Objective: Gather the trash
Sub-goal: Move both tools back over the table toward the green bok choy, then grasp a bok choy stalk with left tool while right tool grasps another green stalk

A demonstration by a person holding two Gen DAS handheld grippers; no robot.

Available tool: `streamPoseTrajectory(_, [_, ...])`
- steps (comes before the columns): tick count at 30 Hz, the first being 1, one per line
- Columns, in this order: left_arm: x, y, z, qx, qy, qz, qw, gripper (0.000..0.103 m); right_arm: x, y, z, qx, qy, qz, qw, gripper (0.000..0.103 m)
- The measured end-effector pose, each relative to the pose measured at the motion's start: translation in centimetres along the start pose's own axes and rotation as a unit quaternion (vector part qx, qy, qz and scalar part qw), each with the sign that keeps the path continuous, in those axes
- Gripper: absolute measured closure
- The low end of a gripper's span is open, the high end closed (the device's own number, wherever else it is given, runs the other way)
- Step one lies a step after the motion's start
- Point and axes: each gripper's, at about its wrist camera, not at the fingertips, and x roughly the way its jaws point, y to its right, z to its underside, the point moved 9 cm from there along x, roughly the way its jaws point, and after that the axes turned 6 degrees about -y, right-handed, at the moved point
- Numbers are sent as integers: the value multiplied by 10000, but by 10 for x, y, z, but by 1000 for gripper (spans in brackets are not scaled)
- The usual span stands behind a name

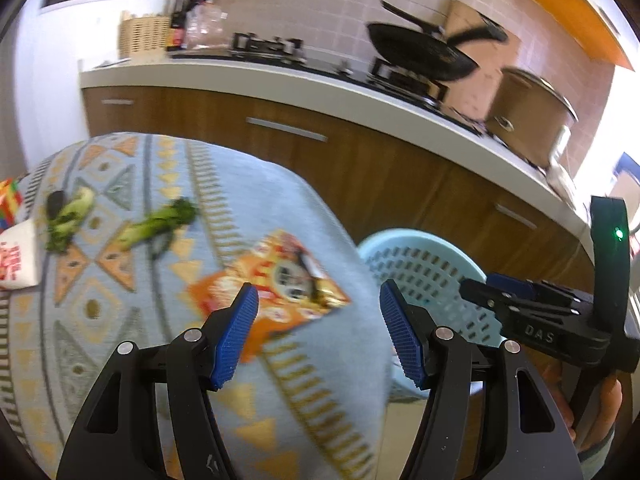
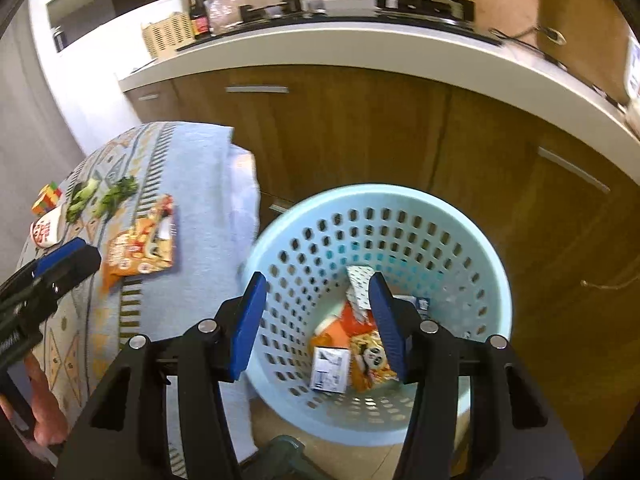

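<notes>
Both tongs empty — one wrapper still on the cloth

Our right gripper (image 2: 316, 320) hangs part-open over the pale blue basket (image 2: 460, 216), nothing between its pads; the dropped wrappers (image 2: 360, 348) lie at its bottom. Our left gripper (image 1: 318, 332) stands about half open and empty above the orange snack wrapper (image 1: 276, 284) near the edge of the patterned cloth (image 1: 120, 320). We judge a careless pinch could catch the cloth with the wrapper — dragging the greens (image 1: 156, 228) along, or nudging the wrapper off the edge, short of the basket.

Patterned blue cloth-covered counter (image 1: 280, 208) bearing an orange snack wrapper (image 1: 276, 292), two green vegetable scraps (image 1: 156, 228), a white cup (image 1: 18, 260), a colourful cube (image 1: 10, 200).
</notes>
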Motion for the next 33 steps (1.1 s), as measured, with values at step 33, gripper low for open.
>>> streamPoseTrajectory(33, [26, -220, -62, -470, -182, -1649, 9850, 59, 55, -228, -64, -1455, -63, -853, 9857, 53])
